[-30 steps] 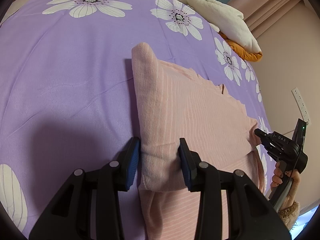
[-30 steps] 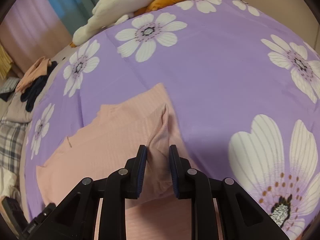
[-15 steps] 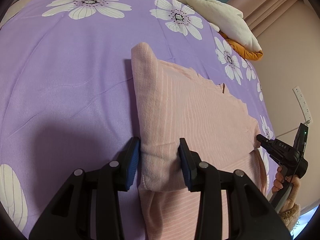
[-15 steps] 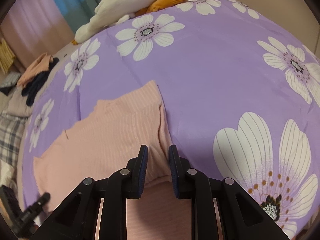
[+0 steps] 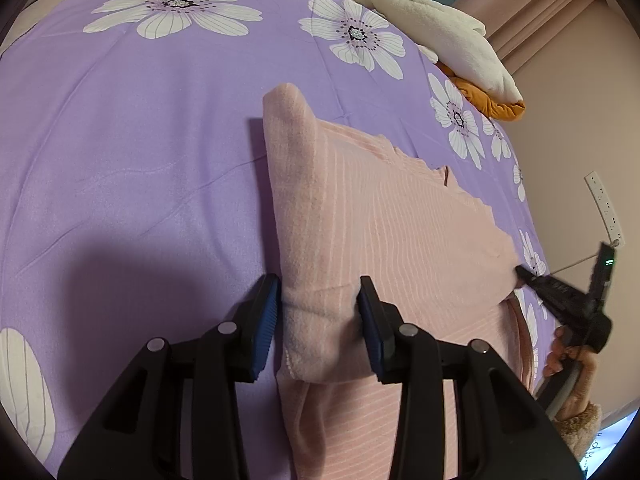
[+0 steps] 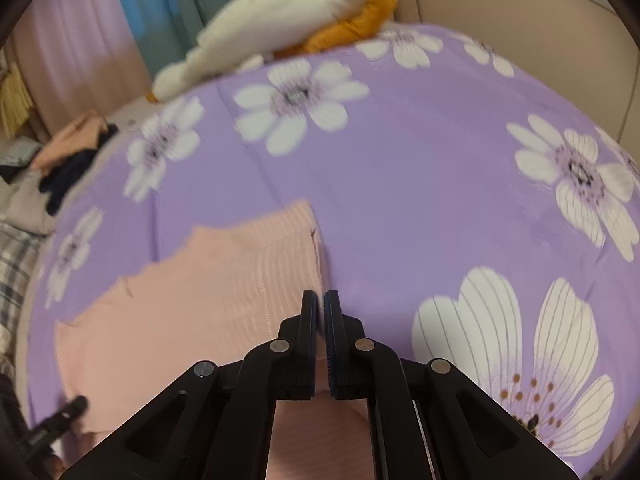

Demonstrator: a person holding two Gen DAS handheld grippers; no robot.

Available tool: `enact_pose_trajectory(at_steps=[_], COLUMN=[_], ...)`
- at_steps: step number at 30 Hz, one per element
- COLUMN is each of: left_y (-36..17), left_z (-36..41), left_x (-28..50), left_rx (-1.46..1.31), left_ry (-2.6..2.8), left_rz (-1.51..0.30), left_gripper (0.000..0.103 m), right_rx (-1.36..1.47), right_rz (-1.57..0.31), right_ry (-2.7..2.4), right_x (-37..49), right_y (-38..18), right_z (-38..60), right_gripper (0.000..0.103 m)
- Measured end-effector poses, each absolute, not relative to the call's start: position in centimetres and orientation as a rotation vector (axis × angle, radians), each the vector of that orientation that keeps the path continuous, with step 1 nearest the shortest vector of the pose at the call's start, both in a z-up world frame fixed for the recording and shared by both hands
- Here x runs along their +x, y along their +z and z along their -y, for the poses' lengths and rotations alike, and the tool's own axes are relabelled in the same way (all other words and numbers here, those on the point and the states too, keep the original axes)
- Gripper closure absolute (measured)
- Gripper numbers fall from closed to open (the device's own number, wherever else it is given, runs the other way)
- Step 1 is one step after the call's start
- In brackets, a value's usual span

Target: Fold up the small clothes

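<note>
While the left gripper (image 5: 318,312) stands wide apart around a folded edge of the pink garment (image 5: 384,232), the right gripper (image 6: 321,312) is nearly closed at the cloth's far corner; whether it pinches fabric is hidden. Both lie on the purple bedspread (image 5: 140,152).

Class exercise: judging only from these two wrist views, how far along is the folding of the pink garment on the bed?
Done: the pink garment lies on the purple bedspread with one layer already doubled over another. In hand: the left gripper straddles the folded left edge with jaws apart, while the right gripper looks closed at the right edge. Left: at least one more fold; the piece is still wide.
</note>
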State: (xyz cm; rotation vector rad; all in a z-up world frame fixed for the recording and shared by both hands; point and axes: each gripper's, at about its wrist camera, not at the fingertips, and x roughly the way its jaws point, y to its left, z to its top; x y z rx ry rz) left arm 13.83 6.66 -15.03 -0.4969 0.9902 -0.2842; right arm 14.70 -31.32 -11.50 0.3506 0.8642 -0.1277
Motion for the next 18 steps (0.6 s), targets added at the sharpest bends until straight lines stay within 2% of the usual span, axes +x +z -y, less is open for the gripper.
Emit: enact_pose_trajectory(at_steps=[3,18], left_y=[-15.0,-15.0], left_z=[-6.6,-6.5], left_x=[13.8,13.8], left_rx=[-0.496,-0.513], left_ry=[-0.285,-0.296], left_rz=[-0.990,-0.990], left_gripper=[0.064,0.061], right_rx=[0.337,0.322], right_rz=[-0.903,-0.906], right_ry=[-0.142,-0.143], right_x=[14.9,14.8], right_y=[-13.2,-13.7], right_z=[31.5,31.5], right_gripper=[0.098,0.098])
